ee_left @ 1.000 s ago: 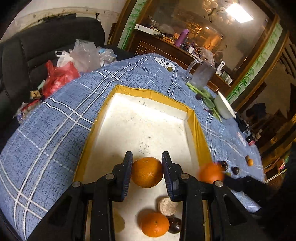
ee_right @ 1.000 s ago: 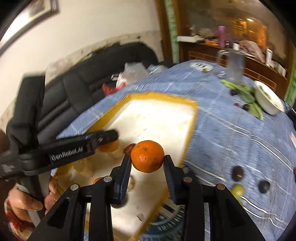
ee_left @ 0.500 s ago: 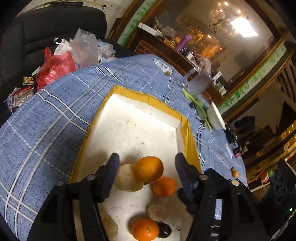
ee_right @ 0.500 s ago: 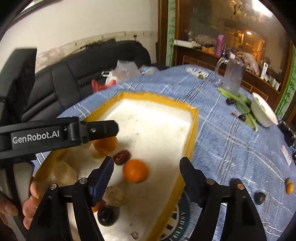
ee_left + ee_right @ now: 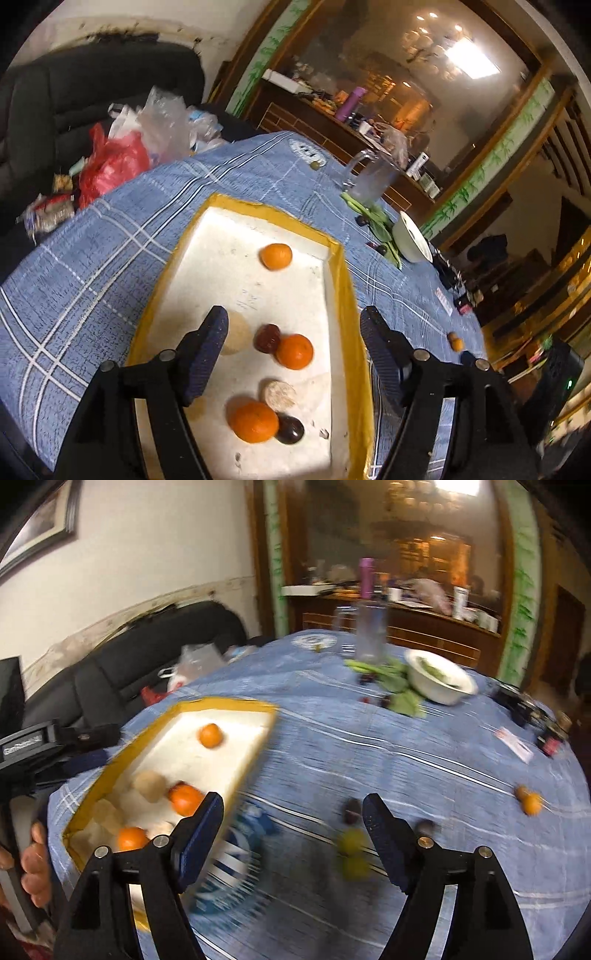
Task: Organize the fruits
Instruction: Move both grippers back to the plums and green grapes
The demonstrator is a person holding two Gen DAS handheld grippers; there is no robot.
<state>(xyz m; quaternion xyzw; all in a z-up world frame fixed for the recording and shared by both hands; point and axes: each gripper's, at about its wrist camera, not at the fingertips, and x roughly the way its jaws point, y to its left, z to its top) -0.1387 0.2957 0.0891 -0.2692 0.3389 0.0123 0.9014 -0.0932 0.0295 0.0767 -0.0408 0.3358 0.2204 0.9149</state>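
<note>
Blue checked tablecloth (image 5: 92,266) under both empty, spread claws; "GenRobot" marks the left claw (image 5: 22,747).

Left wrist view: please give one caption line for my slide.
Open left gripper above white yellow-rimmed foam tray holding three oranges.

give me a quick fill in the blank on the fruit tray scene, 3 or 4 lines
1. The tray with the yellow rim holds ___ oranges in the left wrist view.
2. The left gripper is ___ and holds nothing.
3. The white bowl sits on the blue checked ___.
4. The right gripper is over the cloth, ___ the tray.

Missing words: three; open; tablecloth; outside
</note>
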